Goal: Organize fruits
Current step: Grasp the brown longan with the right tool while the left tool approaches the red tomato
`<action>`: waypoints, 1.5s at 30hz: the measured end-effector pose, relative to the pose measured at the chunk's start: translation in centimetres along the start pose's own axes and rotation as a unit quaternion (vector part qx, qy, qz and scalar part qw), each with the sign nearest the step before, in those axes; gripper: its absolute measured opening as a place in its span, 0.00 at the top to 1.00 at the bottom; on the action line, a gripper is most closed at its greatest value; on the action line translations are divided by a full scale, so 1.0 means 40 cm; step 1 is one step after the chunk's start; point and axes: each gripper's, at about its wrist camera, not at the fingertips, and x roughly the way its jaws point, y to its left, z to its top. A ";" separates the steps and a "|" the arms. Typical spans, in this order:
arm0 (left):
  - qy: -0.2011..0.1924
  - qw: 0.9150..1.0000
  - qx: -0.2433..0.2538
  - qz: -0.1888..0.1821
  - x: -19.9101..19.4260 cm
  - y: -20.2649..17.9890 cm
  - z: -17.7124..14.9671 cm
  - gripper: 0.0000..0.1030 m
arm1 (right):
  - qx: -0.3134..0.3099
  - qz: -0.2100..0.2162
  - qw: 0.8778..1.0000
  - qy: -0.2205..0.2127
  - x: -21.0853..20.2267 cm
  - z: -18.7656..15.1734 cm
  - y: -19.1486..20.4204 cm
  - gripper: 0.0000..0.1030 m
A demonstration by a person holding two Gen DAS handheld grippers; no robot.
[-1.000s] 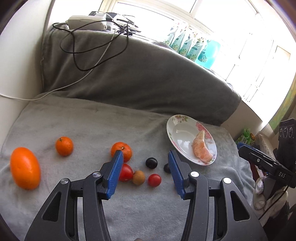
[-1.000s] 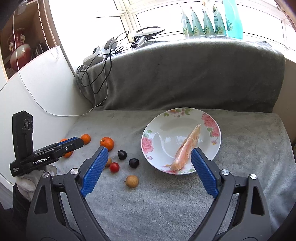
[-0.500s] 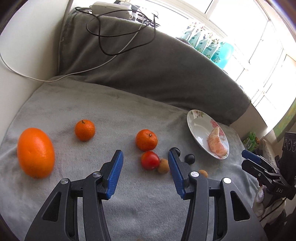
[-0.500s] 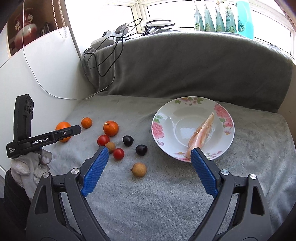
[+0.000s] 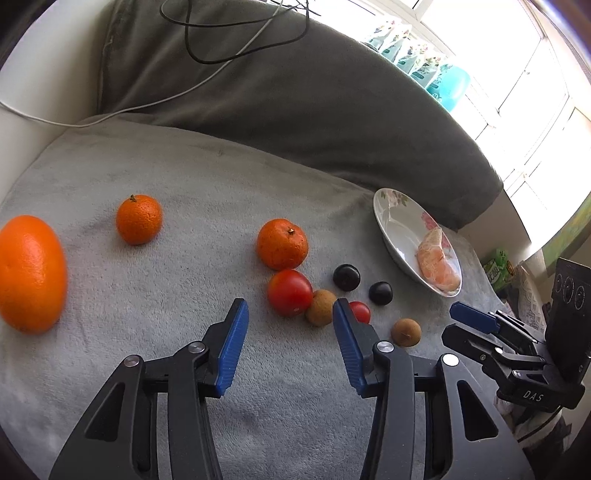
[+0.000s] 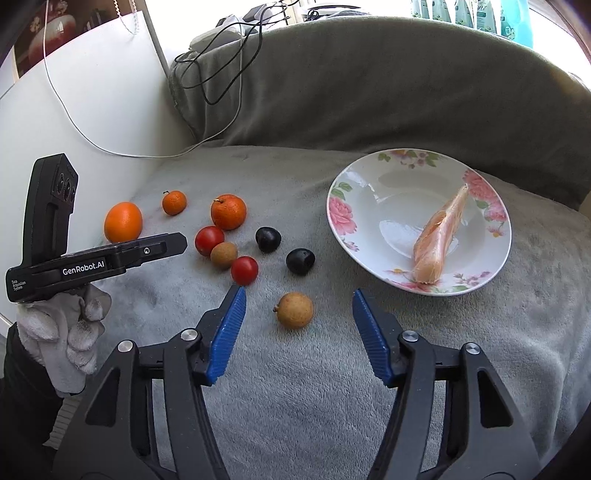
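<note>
On grey blanket: I see round brown longan (image 6: 294, 310) ahead of right gripper (image 6: 297, 325).
Claws: right gripper's jaws closing, empty; left gripper (image 5: 290, 341) narrowing, empty.
Risk: I may nudge the longan rolling.

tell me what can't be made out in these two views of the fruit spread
- Small red tomato: left wrist view, partly behind the left gripper's jaws.
- Large orange: right wrist view, its lower edge is behind the left gripper's black body; left wrist view, cut off by the frame edge.
- Bottles on the sill: cut off at the top, labels unreadable.
- Plate: left wrist view, seen edge-on, pattern mostly hidden.
</note>
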 end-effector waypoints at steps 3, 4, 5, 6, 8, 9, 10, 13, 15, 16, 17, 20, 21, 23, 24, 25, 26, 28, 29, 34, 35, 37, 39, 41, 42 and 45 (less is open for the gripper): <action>0.003 1.000 -0.003 -0.001 0.013 0.004 0.011 0.55 | -0.001 0.002 1.000 0.010 0.013 0.001 0.000 0.48; 0.003 1.000 -0.003 0.000 0.017 0.005 0.014 0.56 | -0.002 0.003 1.000 0.013 0.017 0.001 0.000 0.48; 0.004 1.000 -0.003 0.000 0.021 0.005 0.016 0.57 | -0.003 0.003 1.000 0.015 0.021 0.001 0.000 0.48; 0.005 1.000 -0.004 -0.001 0.025 0.005 0.019 0.58 | -0.004 0.003 1.000 0.017 0.025 0.001 0.001 0.48; 0.008 1.000 -0.008 -0.003 0.031 0.011 0.022 0.58 | -0.005 0.004 1.000 0.021 0.030 0.001 0.001 0.48; 0.009 1.000 -0.011 -0.003 0.034 0.014 0.023 0.58 | -0.005 0.004 1.000 0.024 0.035 0.001 0.000 0.48; 0.011 1.000 -0.014 -0.004 0.038 0.016 0.025 0.58 | -0.005 0.005 1.000 0.026 0.039 0.000 -0.001 0.48; 0.014 1.000 -0.018 -0.007 0.044 0.022 0.027 0.60 | -0.003 0.005 0.999 0.032 0.051 -0.002 -0.002 0.49; 0.015 1.000 -0.019 -0.009 0.049 0.023 0.026 0.60 | -0.004 0.005 0.999 0.036 0.057 -0.002 -0.003 0.51; 0.017 1.000 -0.019 -0.010 0.051 0.025 0.026 0.61 | -0.004 0.005 0.999 0.037 0.059 -0.003 -0.003 0.53; 0.019 1.000 -0.020 -0.011 0.057 0.021 0.027 0.61 | -0.004 0.004 0.999 0.039 0.061 -0.003 -0.005 0.54; 0.021 0.999 -0.026 -0.013 0.063 0.027 0.029 0.62 | -0.005 0.004 0.999 0.043 0.067 -0.005 -0.008 0.55; 0.021 0.999 -0.027 -0.013 0.064 0.026 0.029 0.64 | -0.005 0.004 0.999 0.044 0.068 -0.008 -0.008 0.55; 0.023 0.999 -0.026 -0.013 0.066 0.027 0.028 0.66 | -0.005 0.003 0.999 0.047 0.072 -0.011 -0.008 0.55; 0.024 0.999 -0.026 -0.015 0.072 0.020 0.028 0.67 | -0.006 0.002 0.999 0.049 0.075 -0.011 -0.009 0.55; 0.024 0.999 -0.026 -0.016 0.072 0.019 0.027 0.68 | -0.005 0.002 0.999 0.050 0.077 -0.012 -0.009 0.55; 0.023 0.999 -0.025 -0.015 0.073 0.018 0.029 0.69 | -0.005 0.003 0.999 0.052 0.079 -0.014 -0.009 0.58; 0.024 0.999 -0.027 -0.015 0.073 0.021 0.030 0.71 | -0.005 0.004 0.998 0.056 0.088 -0.009 -0.006 0.61; 0.024 0.999 -0.029 -0.017 0.075 0.022 0.030 0.71 | -0.005 0.004 0.998 0.057 0.091 -0.009 -0.005 0.62; 0.023 0.999 -0.031 -0.019 0.073 0.028 0.030 0.71 | -0.009 0.003 0.998 0.062 0.102 -0.009 -0.001 0.63; 0.023 0.999 -0.032 -0.020 0.072 0.030 0.030 0.71 | -0.011 0.003 0.998 0.063 0.104 -0.010 0.001 0.68; 0.023 0.999 -0.034 -0.021 0.070 0.033 0.030 0.71 | -0.013 0.002 0.998 0.065 0.113 -0.008 0.003 0.71; 0.022 0.999 -0.034 -0.021 0.069 0.033 0.031 0.71 | -0.012 0.001 0.998 0.065 0.115 -0.009 0.004 0.71; 0.021 0.999 -0.033 -0.020 0.065 0.034 0.029 0.71 | -0.012 0.001 0.998 0.065 0.115 -0.009 0.003 0.71; 0.020 0.999 -0.033 -0.020 0.063 0.034 0.029 0.71 | -0.012 0.002 0.998 0.065 0.114 -0.009 0.003 0.71; 0.017 0.999 -0.031 -0.020 0.054 0.029 0.029 0.71 | -0.013 0.002 0.998 0.064 0.113 -0.009 0.001 0.71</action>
